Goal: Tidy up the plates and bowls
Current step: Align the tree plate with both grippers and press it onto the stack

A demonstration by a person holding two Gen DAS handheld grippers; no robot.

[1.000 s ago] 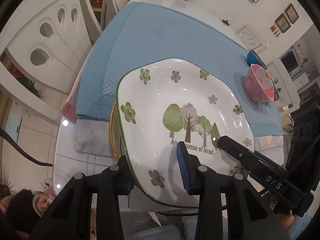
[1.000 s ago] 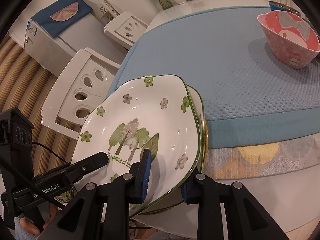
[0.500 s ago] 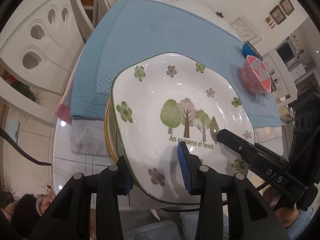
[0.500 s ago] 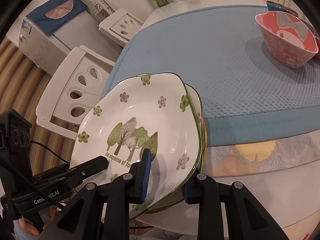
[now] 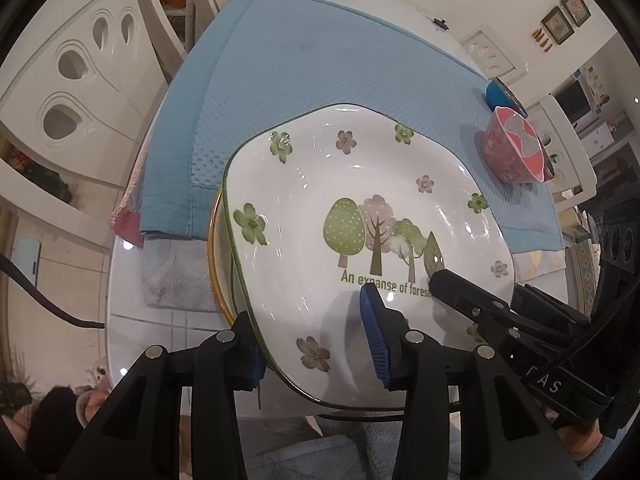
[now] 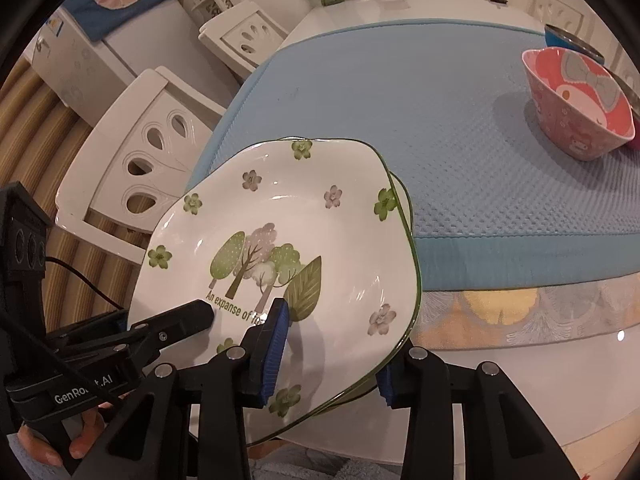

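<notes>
Forest plate lies atop a stack at the worktop's near edge, overhanging it and partly on the blue mat; a gold-rimmed plate shows beneath. L gripper and R gripper each straddle the plate's near rim, jaws just opening, pads w/ gaps to the rim. Mat beyond is clear up to the pink bowl at far right. White chairs flank the worktop.

A glossy white bench carries a light blue quilted cloth. White wooden chairs with teardrop cut-outs stand beside the bench. Small framed pictures hang on the white wall beyond its far end.
</notes>
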